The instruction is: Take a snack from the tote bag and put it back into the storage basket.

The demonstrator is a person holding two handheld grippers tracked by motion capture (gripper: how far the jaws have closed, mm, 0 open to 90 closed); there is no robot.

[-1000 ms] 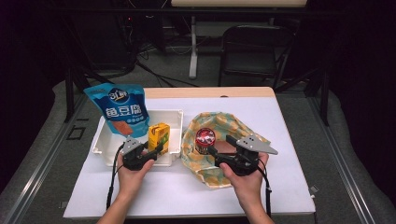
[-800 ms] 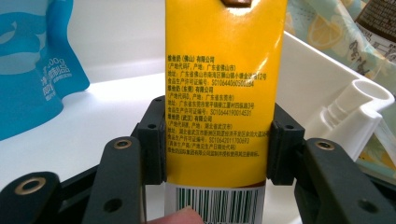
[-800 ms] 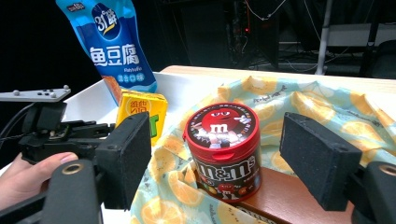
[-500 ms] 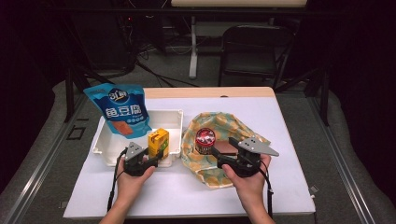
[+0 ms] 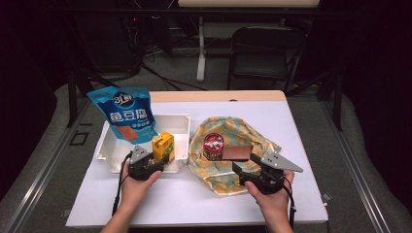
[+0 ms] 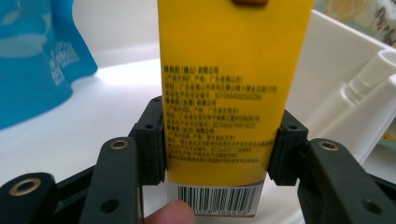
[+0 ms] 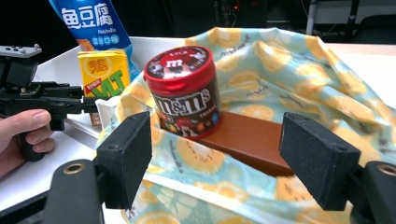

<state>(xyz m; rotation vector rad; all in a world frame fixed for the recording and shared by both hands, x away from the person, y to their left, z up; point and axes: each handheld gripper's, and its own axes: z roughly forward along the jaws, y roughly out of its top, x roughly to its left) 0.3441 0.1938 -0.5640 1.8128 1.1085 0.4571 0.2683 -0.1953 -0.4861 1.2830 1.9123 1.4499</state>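
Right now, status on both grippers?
Left gripper shut on yellow carton in white tray. Right gripper open, facing candy tub. Nothing between.

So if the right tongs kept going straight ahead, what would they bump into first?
Probably the brown bar lying on the lemon-print cloth, with the M&M's jar just behind it. The right tongs stand open; depth is hard to judge.

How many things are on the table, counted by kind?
Pouch: 1
Carton: 1
Candy jar: 1
Brown bar: 1
Tray: 1
Cloth: 1
Total: 6
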